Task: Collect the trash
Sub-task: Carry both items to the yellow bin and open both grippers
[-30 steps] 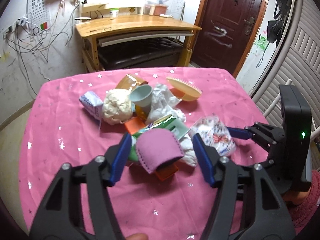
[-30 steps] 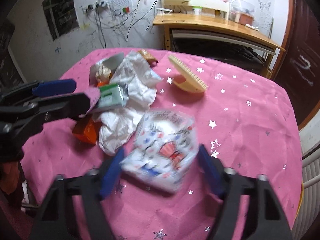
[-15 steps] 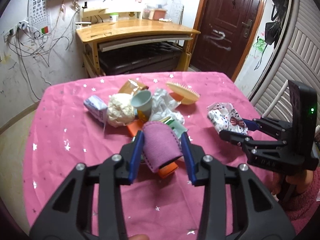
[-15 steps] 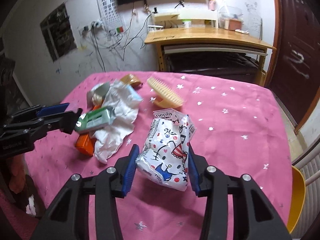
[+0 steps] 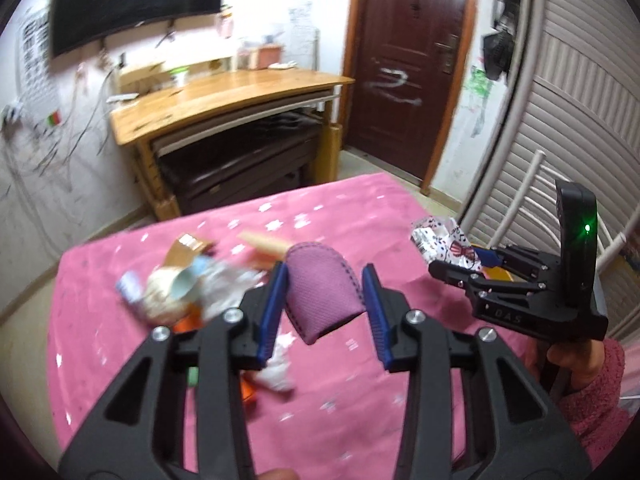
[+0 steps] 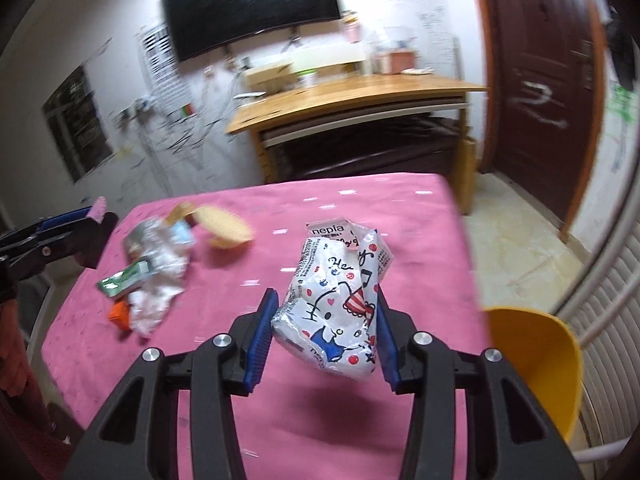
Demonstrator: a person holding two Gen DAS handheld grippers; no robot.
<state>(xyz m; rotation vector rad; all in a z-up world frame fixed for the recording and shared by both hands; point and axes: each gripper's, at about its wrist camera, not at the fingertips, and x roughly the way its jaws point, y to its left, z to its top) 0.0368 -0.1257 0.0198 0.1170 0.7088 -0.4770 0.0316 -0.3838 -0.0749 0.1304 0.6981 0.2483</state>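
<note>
My left gripper (image 5: 325, 307) is shut on a purple fabric sleeve (image 5: 323, 292) and holds it above the pink tablecloth (image 5: 352, 392). My right gripper (image 6: 325, 323) is shut on a white cartoon-print tissue pack (image 6: 340, 300), lifted over the table's right side; the pack also shows in the left wrist view (image 5: 444, 242). A trash pile (image 5: 188, 292) stays on the table: crumpled white wrappers (image 6: 160, 268), a green packet (image 6: 124, 278), an orange piece (image 6: 119, 312), a pale blue cup (image 5: 186, 282).
A yellow bin (image 6: 536, 364) stands off the table's right edge. A tan comb-like brush (image 6: 226, 224) lies at the back of the table. A wooden desk (image 5: 224, 96), a brown door (image 5: 404, 64) and a white chair (image 5: 532, 196) are behind.
Both grippers have risen and swung right with their loads. The tissue pack is now near the table's right edge, close to the yellow bin. The purple sleeve is clear of the pile.
</note>
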